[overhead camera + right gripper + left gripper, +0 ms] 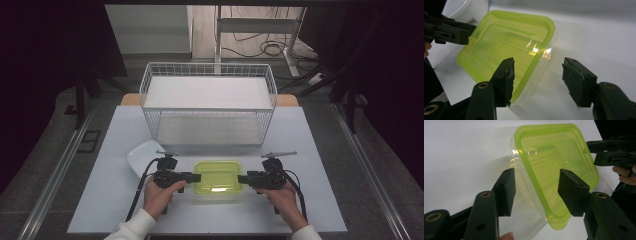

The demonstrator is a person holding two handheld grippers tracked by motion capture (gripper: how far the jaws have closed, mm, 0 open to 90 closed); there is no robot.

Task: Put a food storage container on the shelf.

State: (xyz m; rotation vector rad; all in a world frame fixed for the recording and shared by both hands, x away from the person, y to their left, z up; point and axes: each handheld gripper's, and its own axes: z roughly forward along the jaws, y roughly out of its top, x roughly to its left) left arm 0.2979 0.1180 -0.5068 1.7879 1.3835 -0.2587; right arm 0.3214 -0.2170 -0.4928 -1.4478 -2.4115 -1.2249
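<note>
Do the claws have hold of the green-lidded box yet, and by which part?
Not yet. The left claw and right claw straddle opposite ends of the box, pads clear of it.

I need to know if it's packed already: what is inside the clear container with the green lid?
Through the green lid and the clear container walls only the white table shows; no contents can be made out. The far corner is hidden by the left gripper.

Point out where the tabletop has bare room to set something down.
Bare patches: the right side of the table, beside the wire basket; the front strip; the far-left corner. Crowded: the middle front, where both grippers flank the green-lidded container, with the white tub close behind on the left.
</note>
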